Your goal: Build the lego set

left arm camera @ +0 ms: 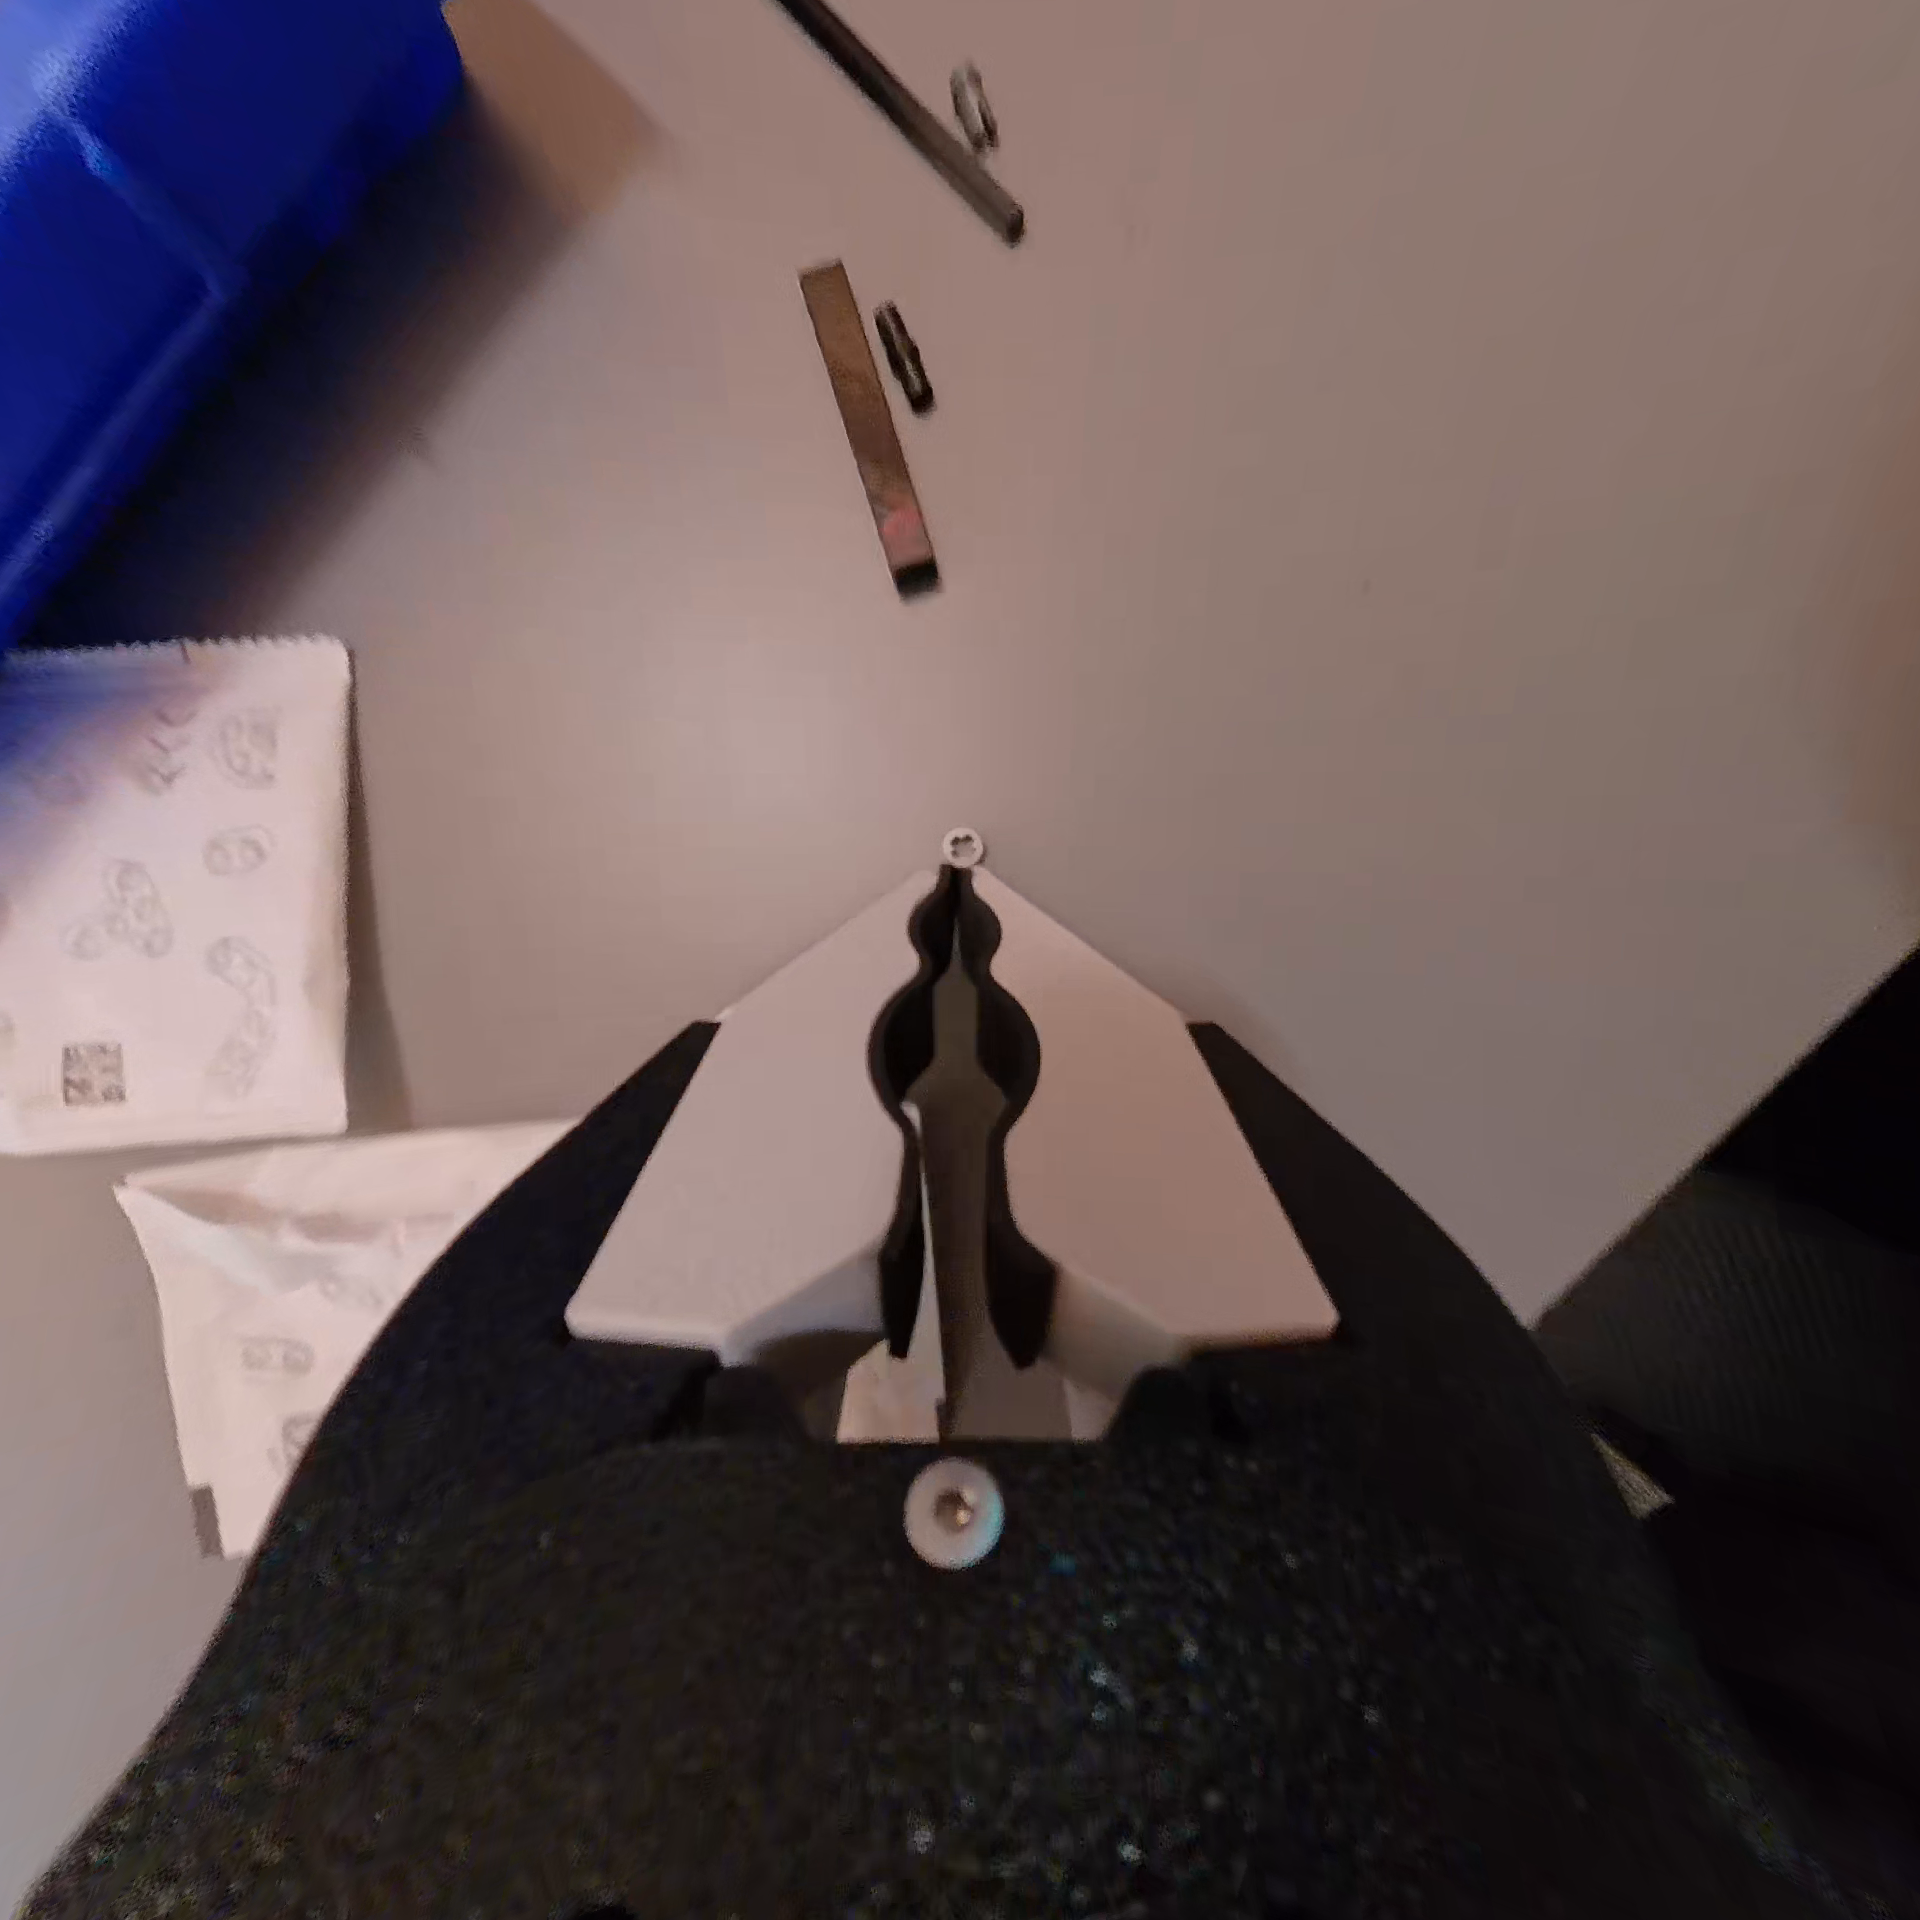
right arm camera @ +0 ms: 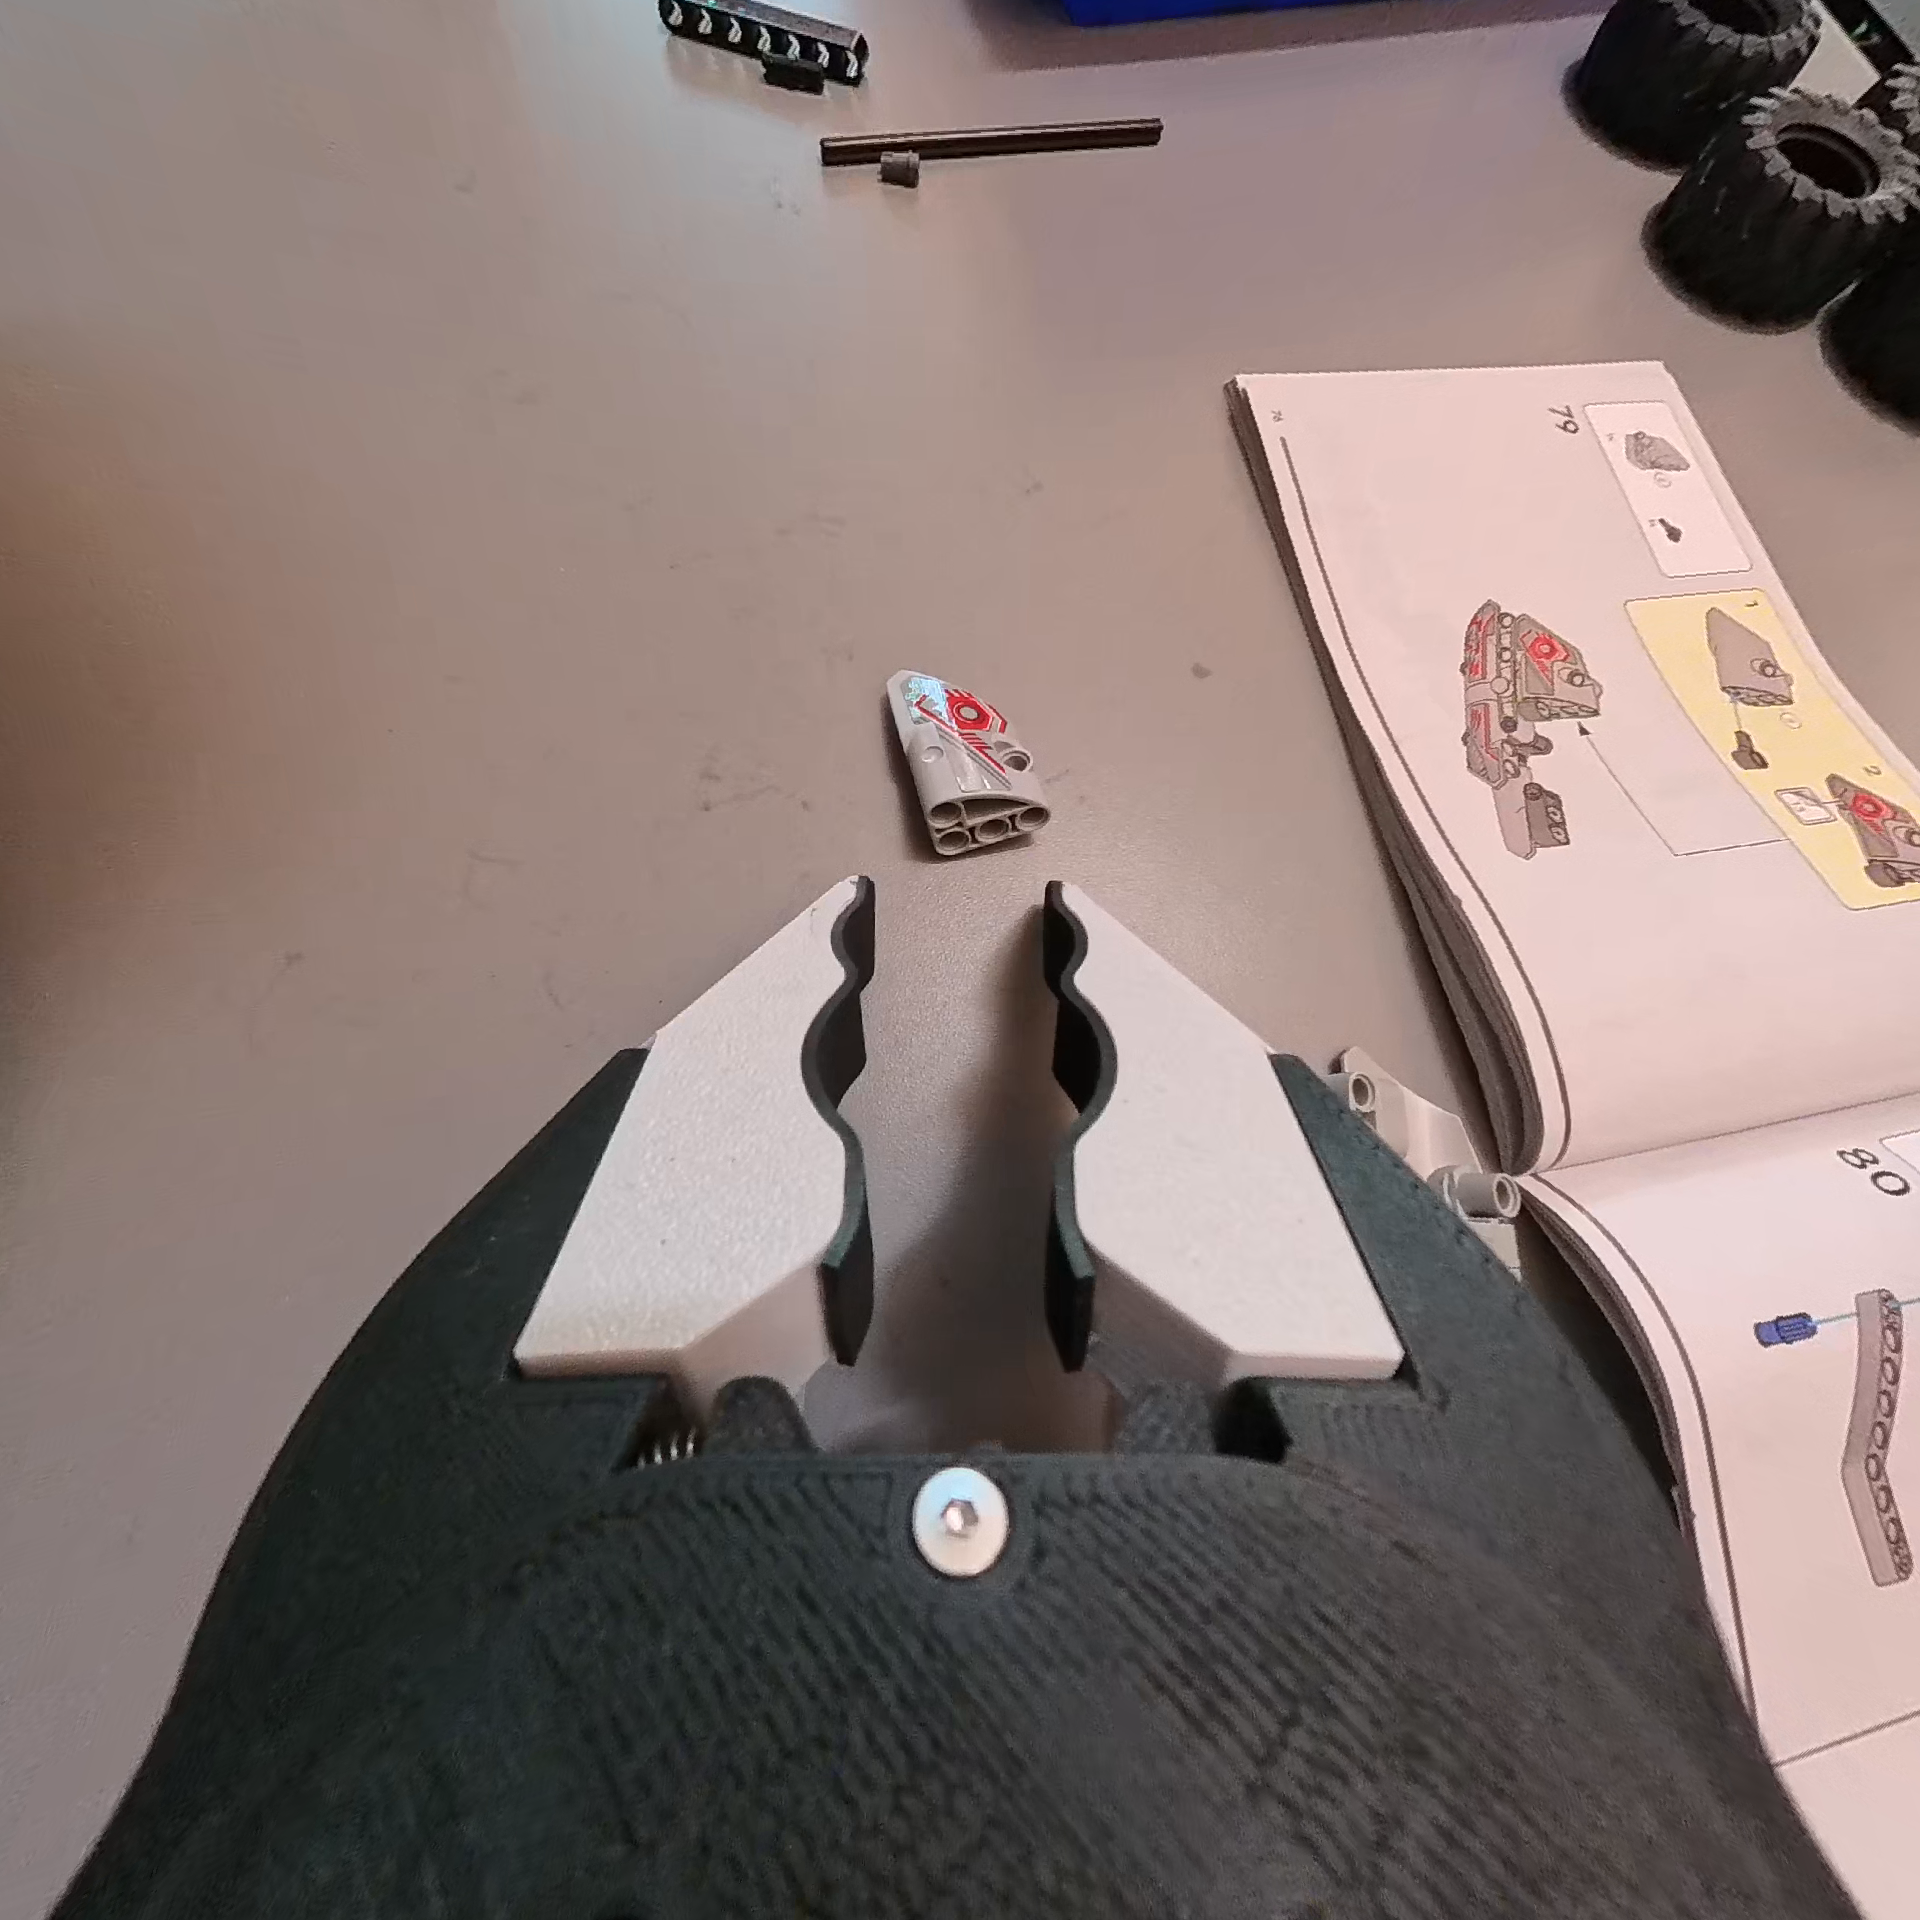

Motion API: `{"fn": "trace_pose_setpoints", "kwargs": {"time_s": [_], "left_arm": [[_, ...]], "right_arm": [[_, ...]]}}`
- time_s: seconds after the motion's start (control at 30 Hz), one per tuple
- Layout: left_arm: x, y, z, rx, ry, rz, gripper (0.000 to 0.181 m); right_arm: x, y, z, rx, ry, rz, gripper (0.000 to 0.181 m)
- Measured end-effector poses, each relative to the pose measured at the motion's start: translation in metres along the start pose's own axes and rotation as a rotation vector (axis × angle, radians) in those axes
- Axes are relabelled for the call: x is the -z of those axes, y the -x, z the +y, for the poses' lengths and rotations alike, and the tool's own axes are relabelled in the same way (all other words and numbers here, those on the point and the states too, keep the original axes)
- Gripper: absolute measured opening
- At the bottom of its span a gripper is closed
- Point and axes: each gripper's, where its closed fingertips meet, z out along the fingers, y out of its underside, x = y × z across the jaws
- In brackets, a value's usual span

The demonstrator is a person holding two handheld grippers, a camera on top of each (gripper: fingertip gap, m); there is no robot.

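Right wrist view: right gripper [right arm camera: 958, 894], fingers parted and empty, faces a grey printed panel [right arm camera: 961, 764] at centre; instruction booklet [right arm camera: 1455, 831] right, tyres [right arm camera: 1766, 208] upper right. Left gripper [left arm camera: 958, 875] pinches a small grey bush [left arm camera: 962, 845]; paper bags [left arm camera: 177, 894] left.

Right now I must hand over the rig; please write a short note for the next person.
Left gripper: fingers shut on a small light grey bush, held above the table.
Right gripper: open, empty, pointing at the grey panel with red print, which lies loose just ahead.
The instruction booklet lies open to the right; black tyres at the far right.
The black axle and beam lie unassembled.
Left: pick up the panel, continue building.
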Motion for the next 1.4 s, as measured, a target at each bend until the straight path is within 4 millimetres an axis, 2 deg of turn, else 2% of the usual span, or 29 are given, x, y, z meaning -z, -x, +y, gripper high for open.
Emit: {"fn": "trace_pose_setpoints", "kwargs": {"time_s": [0.03,0.23,0.33,0.4,0.47,0.53,0.6,0.67,0.7,0.77,0.83,0.9,1.0,1.07,1.13,1.2,1.27,1.33,1.4], "left_arm": [[-0.004,0.002,-0.007,-0.007,-0.014,-0.010,0.000],[-0.029,0.005,-0.053,-0.082,-0.121,-0.009,0.000],[-0.037,0.008,-0.070,-0.106,-0.167,-0.019,0.000],[-0.032,0.009,-0.081,-0.132,-0.219,-0.025,0.000],[-0.017,0.017,-0.093,-0.128,-0.295,-0.052,0.000],[0.004,0.040,-0.101,-0.095,-0.337,-0.120,0.000],[0.026,0.077,-0.101,-0.046,-0.316,-0.238,0.000],[0.049,0.119,-0.094,-0.005,-0.242,-0.365,0.000],[0.056,0.133,-0.091,-0.006,-0.190,-0.381,0.002],[0.060,0.154,-0.089,-0.019,-0.096,-0.344,0.005],[0.055,0.167,-0.097,-0.031,-0.036,-0.265,0.008],[0.040,0.167,-0.101,-0.053,0.061,-0.126,0.013],[0.016,0.174,-0.115,-0.166,0.156,-0.057,0.026],[-0.004,0.164,-0.129,-0.246,0.148,0.036,0.030],[-0.020,0.144,-0.141,-0.319,0.110,0.157,0.029],[-0.033,0.121,-0.138,-0.411,0.137,0.296,0.026],[-0.042,0.114,-0.127,-0.446,0.225,0.328,0.025],[-0.044,0.114,-0.125,-0.430,0.257,0.317,0.020],[-0.047,0.126,-0.117,-0.436,0.292,0.268,0.015]], "right_arm": [[0.000,0.000,0.000,-0.001,0.000,0.000,0.031],[0.000,-0.001,0.000,-0.007,0.001,0.003,0.032],[0.000,-0.001,0.000,-0.008,0.001,0.003,0.032],[-0.001,-0.001,0.000,-0.012,0.002,0.004,0.033],[-0.001,-0.002,0.000,-0.013,0.002,0.004,0.033],[-0.001,-0.002,0.000,-0.013,0.002,0.006,0.033],[-0.001,-0.002,0.000,-0.016,0.002,0.003,0.033],[-0.001,-0.002,0.000,-0.020,0.003,0.000,0.033],[-0.001,-0.002,0.000,-0.022,0.003,-0.003,0.033],[-0.001,-0.002,0.000,-0.030,0.004,-0.009,0.033],[-0.001,-0.002,0.001,-0.042,0.006,-0.015,0.034],[-0.001,-0.003,0.001,-0.058,0.008,-0.022,0.036],[-0.002,-0.005,0.001,-0.081,0.011,-0.029,0.039],[-0.002,-0.005,0.001,-0.085,0.011,-0.032,0.039],[-0.002,-0.005,0.001,-0.080,0.011,-0.028,0.039],[-0.002,-0.005,0.001,-0.077,0.011,-0.025,0.039],[-0.002,-0.005,0.001,-0.078,0.011,-0.026,0.039],[-0.002,-0.005,0.001,-0.076,0.010,-0.025,0.039],[-0.002,-0.005,0.001,-0.074,0.010,-0.023,0.039]]}}
